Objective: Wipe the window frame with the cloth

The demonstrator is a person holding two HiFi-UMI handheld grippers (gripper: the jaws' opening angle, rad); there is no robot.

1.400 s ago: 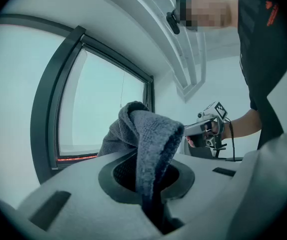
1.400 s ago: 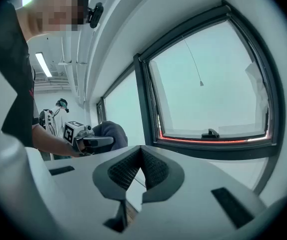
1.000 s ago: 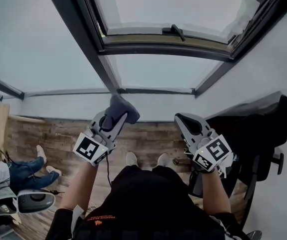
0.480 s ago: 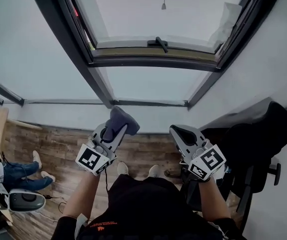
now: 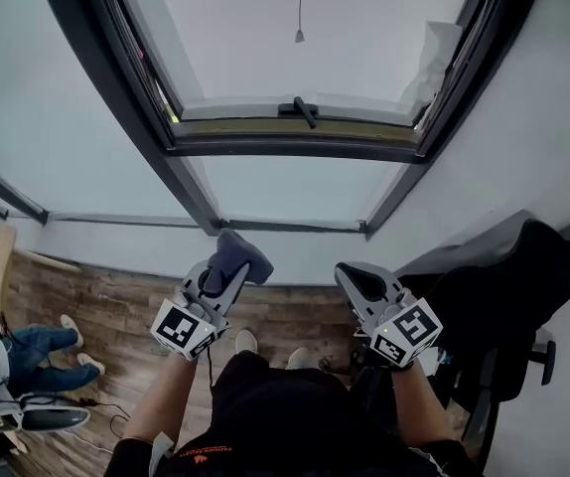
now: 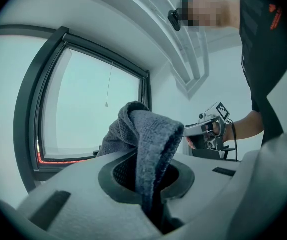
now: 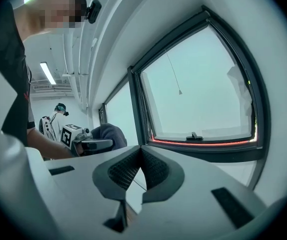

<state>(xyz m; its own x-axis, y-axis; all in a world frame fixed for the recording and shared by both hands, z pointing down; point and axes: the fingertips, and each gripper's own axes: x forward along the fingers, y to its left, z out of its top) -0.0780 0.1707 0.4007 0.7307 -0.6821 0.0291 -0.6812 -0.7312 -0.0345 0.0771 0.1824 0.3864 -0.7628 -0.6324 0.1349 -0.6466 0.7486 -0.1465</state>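
Note:
My left gripper point(image 5: 225, 269) is shut on a grey cloth point(image 5: 235, 253) that bulges out past its tips. In the left gripper view the cloth point(image 6: 151, 129) stands folded between the jaws of the left gripper point(image 6: 146, 176). My right gripper point(image 5: 352, 278) is held level with it on the right, shut with nothing in it point(image 7: 141, 156). The dark window frame point(image 5: 295, 148) with its black handle point(image 5: 301, 110) lies ahead and above both grippers, apart from them. In the right gripper view the frame point(image 7: 144, 109) fills the right side.
A dark mullion point(image 5: 181, 182) runs down to the lower rail point(image 5: 290, 227). A cord pull point(image 5: 299, 36) hangs in the pane, and white material point(image 5: 432, 58) is bunched at its right edge. A black chair with dark fabric point(image 5: 523, 291) stands right. A seated person point(image 5: 27, 351) is at left.
The head view has tilted up, so more of the window shows. Both grippers sit slightly lower in view and a little closer together. The cloth stays gripped.

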